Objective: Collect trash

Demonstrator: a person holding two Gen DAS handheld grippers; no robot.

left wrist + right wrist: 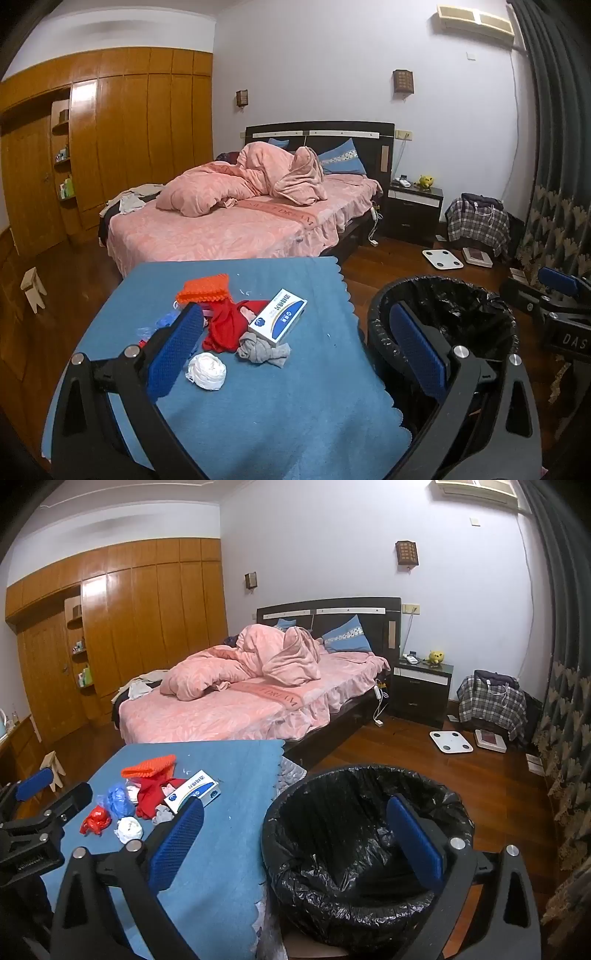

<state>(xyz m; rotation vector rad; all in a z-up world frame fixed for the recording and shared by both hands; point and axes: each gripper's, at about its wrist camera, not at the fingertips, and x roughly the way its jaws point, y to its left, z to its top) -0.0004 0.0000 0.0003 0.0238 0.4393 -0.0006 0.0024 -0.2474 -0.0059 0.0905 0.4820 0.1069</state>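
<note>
A table with a blue cloth [288, 398] holds a pile: a white crumpled wad [207, 369], a grey rag [262, 350], a white and blue box [277, 316], red cloth [225, 328], an orange knit piece [203, 288], blue plastic [119, 800] and a red wrapper [96, 819]. A bin with a black liner [354, 849] stands right of the table. My left gripper [295, 343] is open and empty above the table's near side. My right gripper [295, 830] is open and empty over the bin's near rim.
A bed with pink bedding [240, 218] stands behind the table. A dark nightstand [413, 210], a white scale [442, 259] and a plaid-covered bag [478, 221] are on the wood floor at right. A small wooden stool [33, 288] is at left.
</note>
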